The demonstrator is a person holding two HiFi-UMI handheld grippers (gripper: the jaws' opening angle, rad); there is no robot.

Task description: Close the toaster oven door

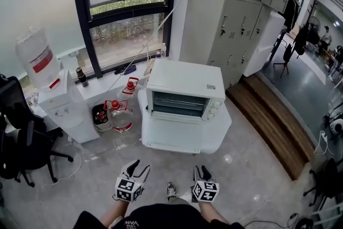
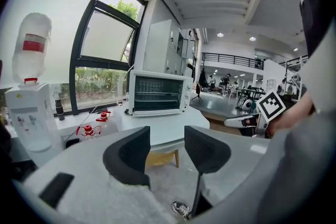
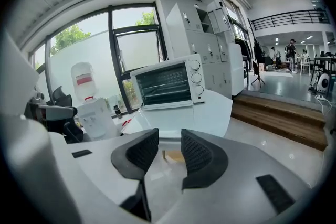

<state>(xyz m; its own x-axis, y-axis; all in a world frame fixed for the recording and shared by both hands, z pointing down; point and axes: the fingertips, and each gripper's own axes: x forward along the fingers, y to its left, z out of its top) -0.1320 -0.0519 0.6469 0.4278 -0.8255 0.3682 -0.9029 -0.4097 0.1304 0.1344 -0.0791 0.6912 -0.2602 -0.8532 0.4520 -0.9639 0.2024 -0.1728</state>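
Observation:
A white toaster oven [image 1: 185, 83] stands on a white table [image 1: 177, 139] ahead of me. Its door [image 1: 176, 117] hangs down at the front, and the dark inside with its wire rack shows. The oven [image 2: 157, 93] also appears in the left gripper view, and the oven [image 3: 168, 84] shows again in the right gripper view with its knobs on the right side. My left gripper [image 1: 138, 168] and right gripper [image 1: 202, 172] are low in the head view, well short of the table. The left gripper [image 2: 164, 150] and the right gripper [image 3: 169, 152] are open with nothing between the pads.
A water dispenser [image 1: 59, 102] with a bottle stands at the left by the window. Black office chairs [image 1: 24, 142] are at the far left. Red-lidded containers [image 1: 115, 112] sit on the floor beside the table. Grey lockers [image 1: 236, 13] and a wooden step [image 1: 273, 126] are on the right.

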